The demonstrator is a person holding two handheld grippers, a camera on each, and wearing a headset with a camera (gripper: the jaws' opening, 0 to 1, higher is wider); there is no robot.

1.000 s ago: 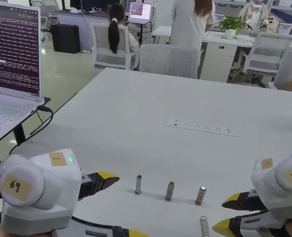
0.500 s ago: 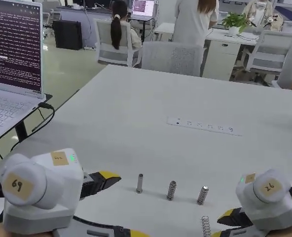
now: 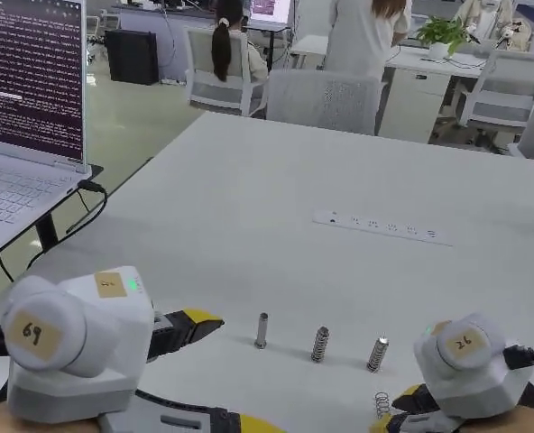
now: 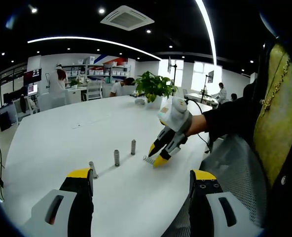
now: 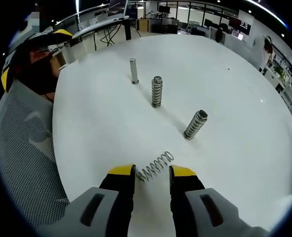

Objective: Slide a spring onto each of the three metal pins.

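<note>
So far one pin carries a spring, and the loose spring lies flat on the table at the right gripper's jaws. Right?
Not quite: two pins carry springs. The right gripper view shows springs on the middle pin and near pin, the far pin bare. The loose spring does lie flat on the table at the jaws of the right gripper.

Bright, even office light falls from ceiling strips [image 4: 205, 24] above the white surface [image 3: 249, 207], which gleams softly. Pins [image 5: 133, 70] on the surface throw short, faint shadows. Head view is sharp; both gripper views bend strongly at their edges, where straight lines curve.
</note>
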